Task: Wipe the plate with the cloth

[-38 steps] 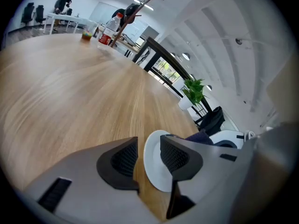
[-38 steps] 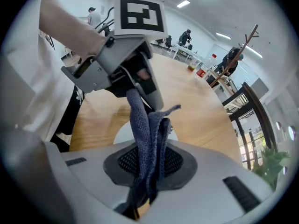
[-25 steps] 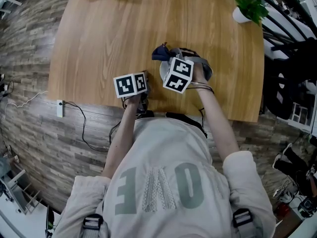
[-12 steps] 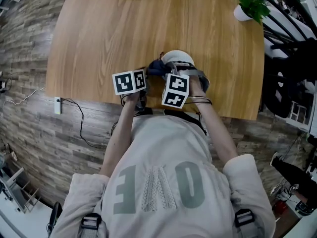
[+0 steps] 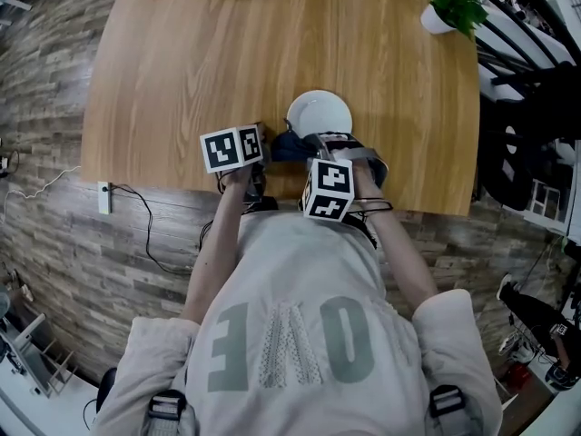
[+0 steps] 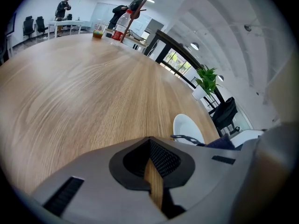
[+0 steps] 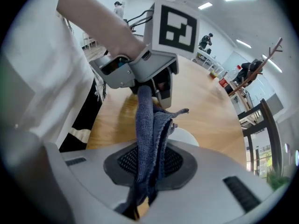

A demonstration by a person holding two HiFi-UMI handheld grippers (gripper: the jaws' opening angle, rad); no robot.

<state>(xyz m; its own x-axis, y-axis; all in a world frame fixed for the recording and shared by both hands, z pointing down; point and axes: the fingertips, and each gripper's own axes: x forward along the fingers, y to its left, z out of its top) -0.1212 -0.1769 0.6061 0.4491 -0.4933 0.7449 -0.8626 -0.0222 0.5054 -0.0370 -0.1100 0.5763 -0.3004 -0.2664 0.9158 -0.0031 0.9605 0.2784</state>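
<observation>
The right gripper (image 7: 148, 149) pinches the bunched blue cloth (image 7: 149, 120) just off the near edge of the white plate (image 5: 320, 113). The left gripper (image 6: 150, 146), jaws pressed together on nothing, is just left of the plate's near edge.

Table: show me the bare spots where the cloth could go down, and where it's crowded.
Bare: the table left of the plate, back to the bottle at the far corner; also the stretch between plate and potted plant. Crowded: the near edge, where the left tool, the right tool, the cloth and the plate bunch.
</observation>
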